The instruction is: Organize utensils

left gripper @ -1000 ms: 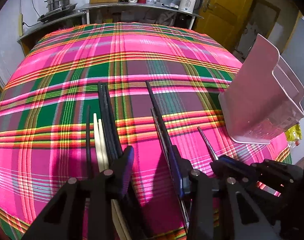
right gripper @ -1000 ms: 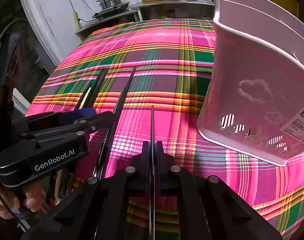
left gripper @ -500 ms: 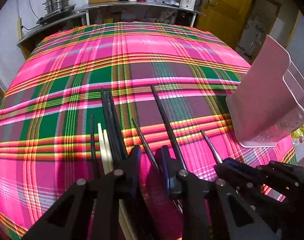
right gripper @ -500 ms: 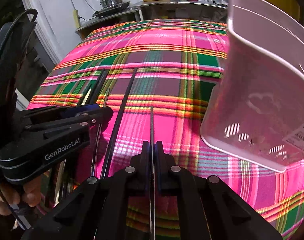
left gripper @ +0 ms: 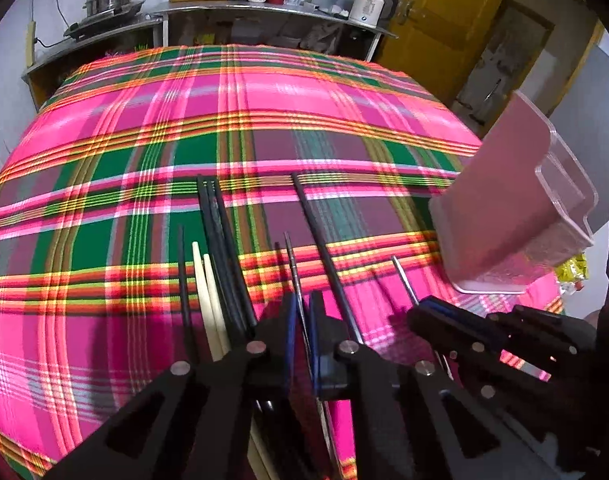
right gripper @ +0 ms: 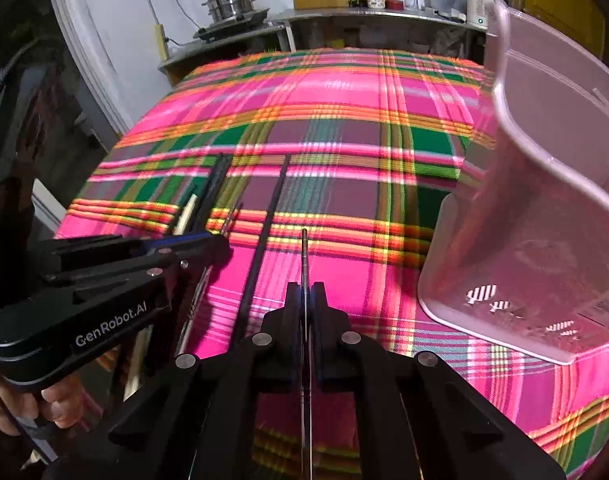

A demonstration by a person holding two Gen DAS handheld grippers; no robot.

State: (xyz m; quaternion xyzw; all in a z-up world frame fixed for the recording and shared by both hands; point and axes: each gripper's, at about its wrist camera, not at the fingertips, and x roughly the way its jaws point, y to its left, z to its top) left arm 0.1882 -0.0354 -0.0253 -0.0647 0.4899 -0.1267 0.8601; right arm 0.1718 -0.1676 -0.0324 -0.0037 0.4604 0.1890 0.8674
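— On the near edge of the plaid tablecloth (left gripper: pixel 264 128), both grippers are busy with chopsticks. The left gripper (left gripper: pixel 300 312) has just been closing, and its pads now pinch a thin metal chopstick (left gripper: pixel 290 256) that sticks out ahead of the tips.

— And the right gripper (right gripper: pixel 305 300)?

— Pressed together on another metal chopstick (right gripper: pixel 304 248), which runs straight out between its fingers. So the pick-up step looks done on both sides; the carrying has not begun.

— Where do they go?

— Most likely into the pink basket (right gripper: pixel 544 200), which stands on the cloth to the right, near the right gripper and farther from the left one. The next move would call for lifting each stick clear of the cloth, swinging it over the basket's rim and tipping it so the point goes down inside. A thin, smooth stick may pivot in the pads, so a steady wrist matters.

— What is left on the table?

— A long black chopstick (left gripper: pixel 320 232) just beside the left gripper, a bundle of black chopsticks (left gripper: pixel 220 240) farther left, and a pale pair (left gripper: pixel 206 280) touching that bundle.

— And the room?

— A kitchen: a steel counter (left gripper: pixel 264 10) behind the table with bottles and a kettle (left gripper: pixel 370 4), a stacked steamer pot (right gripper: pixel 230 4) on a side shelf, and a yellow door (left gripper: pixel 444 20).
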